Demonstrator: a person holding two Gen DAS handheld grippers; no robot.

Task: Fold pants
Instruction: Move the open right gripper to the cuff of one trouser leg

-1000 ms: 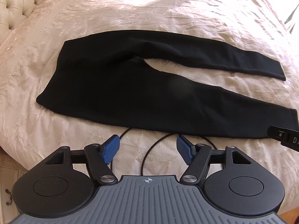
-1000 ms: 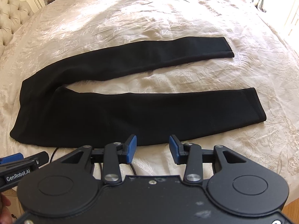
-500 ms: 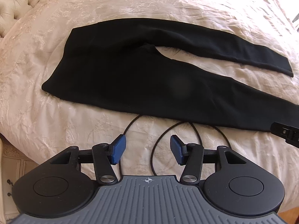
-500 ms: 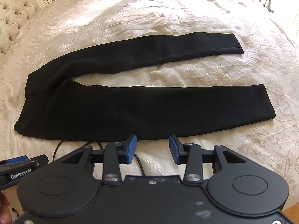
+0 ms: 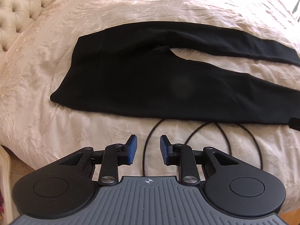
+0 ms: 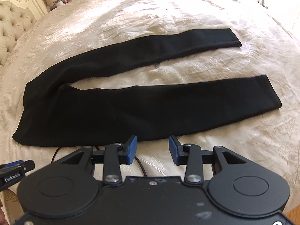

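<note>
Left wrist: pants (image 5: pixel 140 82) lie flat beyond the empty, closing fingers (image 5: pixel 132 147).

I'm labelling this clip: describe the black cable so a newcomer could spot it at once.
Start at the cream quilted bedspread and find the black pants laid flat across it. Just below their near edge, the black cable loops on the bedspread, ahead of the left gripper. It alone is thin and curved.

Bright window glare, fisheye bending, sharp focus
</note>
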